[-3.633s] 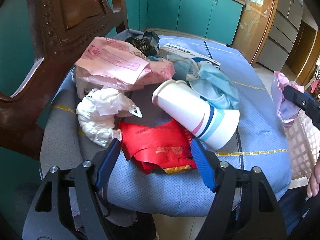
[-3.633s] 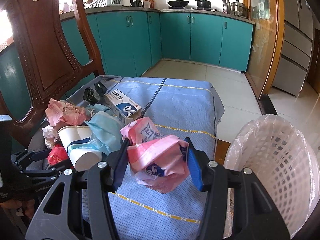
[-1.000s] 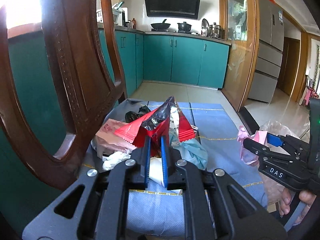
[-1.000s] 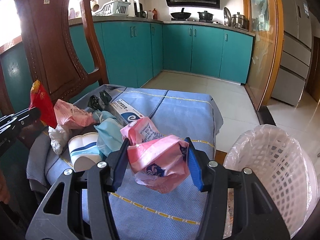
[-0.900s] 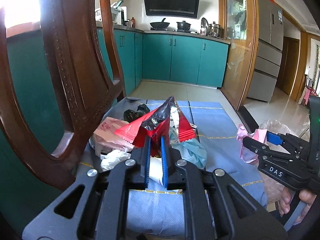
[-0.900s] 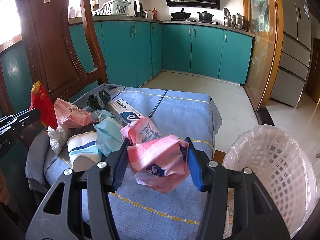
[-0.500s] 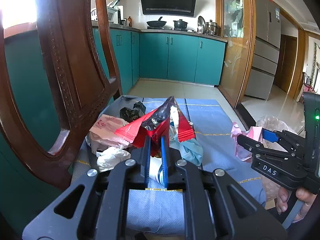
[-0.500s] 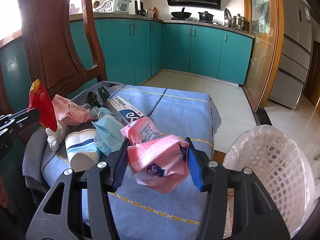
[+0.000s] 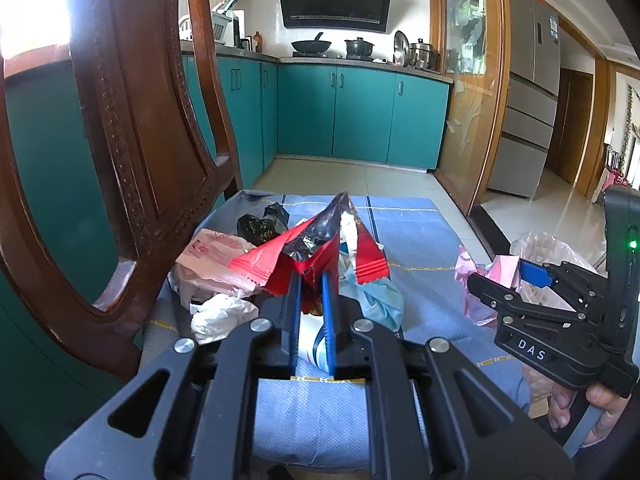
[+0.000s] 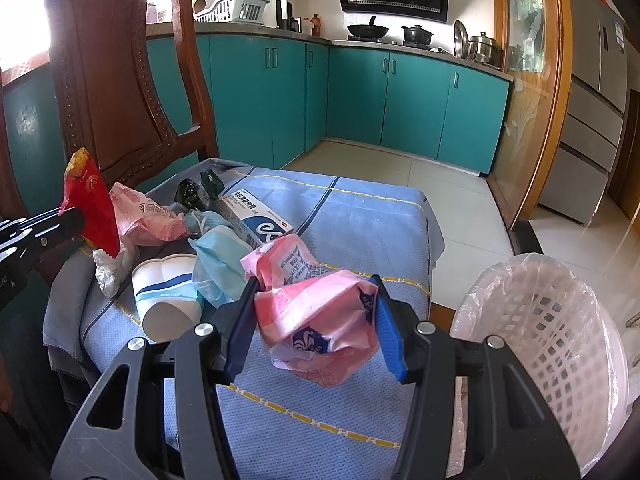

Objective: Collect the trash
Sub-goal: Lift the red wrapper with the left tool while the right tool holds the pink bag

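My left gripper (image 9: 311,280) is shut on a red foil snack wrapper (image 9: 320,254), held up above the blue chair cushion (image 9: 416,224); the wrapper also shows at the left of the right wrist view (image 10: 94,210). My right gripper (image 10: 316,300) is shut on a crumpled pink plastic bag (image 10: 316,312), held above the cushion's front, left of the white lined waste basket (image 10: 548,344). Still on the cushion lie a paper cup (image 10: 168,296), a light blue mask (image 10: 218,264), a pink bag (image 10: 148,216), white crumpled plastic (image 9: 222,314), a white-blue box (image 10: 256,222) and a black wrapper (image 10: 198,190).
The carved wooden chair back (image 9: 132,120) rises at the left, close to my left gripper. Teal kitchen cabinets (image 10: 360,96) and tiled floor (image 10: 452,184) lie behind. A fridge (image 10: 596,92) stands at the far right. A hand (image 9: 592,404) holds the right gripper.
My left gripper closed on the red wrapper and lifted it off the trash pile. Over the last second both grippers have only drifted slightly, each keeping its load.
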